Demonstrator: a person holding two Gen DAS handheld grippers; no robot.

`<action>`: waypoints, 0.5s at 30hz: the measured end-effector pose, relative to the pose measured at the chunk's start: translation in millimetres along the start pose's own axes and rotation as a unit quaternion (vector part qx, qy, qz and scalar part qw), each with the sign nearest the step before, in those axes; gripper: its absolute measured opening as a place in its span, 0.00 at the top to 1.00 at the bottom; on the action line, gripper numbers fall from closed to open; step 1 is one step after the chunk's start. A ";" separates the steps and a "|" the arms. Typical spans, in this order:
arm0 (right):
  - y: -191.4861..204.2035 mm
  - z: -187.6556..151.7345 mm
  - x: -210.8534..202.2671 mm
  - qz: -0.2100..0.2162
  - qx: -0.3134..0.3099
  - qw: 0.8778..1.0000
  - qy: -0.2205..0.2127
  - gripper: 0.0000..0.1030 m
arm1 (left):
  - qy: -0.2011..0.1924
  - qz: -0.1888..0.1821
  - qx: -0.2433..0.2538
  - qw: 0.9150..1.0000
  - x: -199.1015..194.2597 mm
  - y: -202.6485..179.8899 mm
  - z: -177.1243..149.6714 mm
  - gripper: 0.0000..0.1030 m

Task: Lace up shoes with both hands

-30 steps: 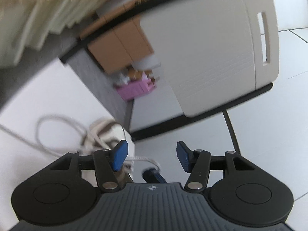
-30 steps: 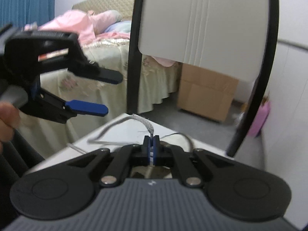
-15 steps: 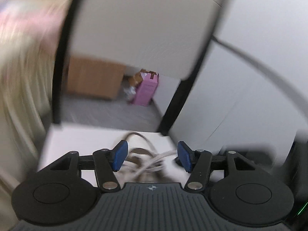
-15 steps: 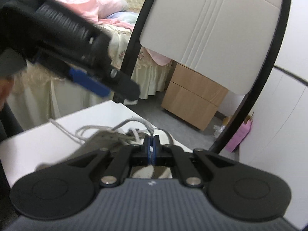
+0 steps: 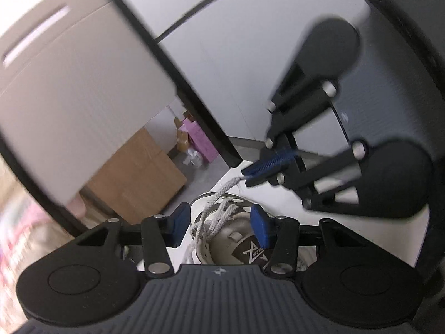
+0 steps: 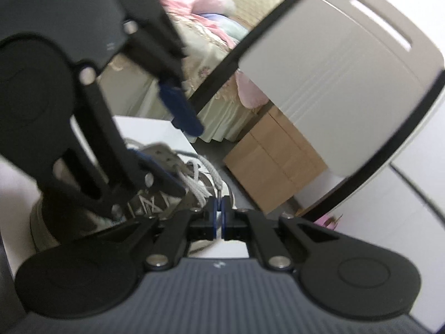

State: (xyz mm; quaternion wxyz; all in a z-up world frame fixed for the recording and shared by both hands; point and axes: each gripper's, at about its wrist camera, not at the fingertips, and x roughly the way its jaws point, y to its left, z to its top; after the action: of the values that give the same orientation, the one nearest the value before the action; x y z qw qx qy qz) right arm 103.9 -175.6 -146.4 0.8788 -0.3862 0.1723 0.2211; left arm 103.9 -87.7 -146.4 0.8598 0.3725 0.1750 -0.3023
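A grey-and-white sneaker (image 5: 233, 239) (image 6: 155, 183) with a white lace lies on a white table (image 5: 281, 203). My left gripper (image 5: 219, 222) is open just above the shoe's tongue, and the laces (image 5: 219, 214) sit between its blue pads. My right gripper (image 6: 219, 217) is shut on the lace end (image 5: 230, 185), held taut above the shoe's toe side; it shows in the left wrist view (image 5: 250, 174) at the upper right. In the right wrist view the left gripper (image 6: 172, 153) hangs over the shoe at the left.
A white chair back with a black frame (image 5: 83, 89) (image 6: 333, 78) stands beyond the table. Behind it are a brown cardboard box (image 5: 136, 178), a pink box (image 5: 197, 139), and a bed with pink bedding (image 6: 194, 27). The table's far edge lies just past the shoe.
My left gripper swung round and came down over the shoe, staying open. My right gripper stayed shut on the lace and came in close to the shoe.
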 end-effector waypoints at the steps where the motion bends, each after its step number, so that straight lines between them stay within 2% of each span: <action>1: 1.4 -2.0 -1.4 -0.002 -0.011 1.000 0.001 0.97 | 0.000 0.000 0.018 1.000 0.0 -5.4 -0.7 0.49; 5: 5.6 -11.1 -6.7 -0.007 -0.058 0.998 0.004 0.97 | -0.002 0.013 0.093 0.996 1.2 -26.8 -4.1 0.49; 10: 6.3 -15.2 -13.7 0.000 -0.078 0.997 -0.007 0.97 | -0.010 0.024 0.134 0.991 -2.0 -34.5 -0.6 0.48; 15: 13.4 -8.5 -18.2 -0.002 -0.092 0.995 -0.023 0.97 | -0.024 0.036 0.199 0.979 -6.6 -38.8 -1.9 0.48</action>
State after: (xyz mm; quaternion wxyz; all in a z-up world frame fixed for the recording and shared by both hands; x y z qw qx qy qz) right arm 80.4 -178.5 -151.3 0.8436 -0.4608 0.1302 0.2431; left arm 73.5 -104.7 -164.9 0.7828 0.5344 0.0773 -0.3092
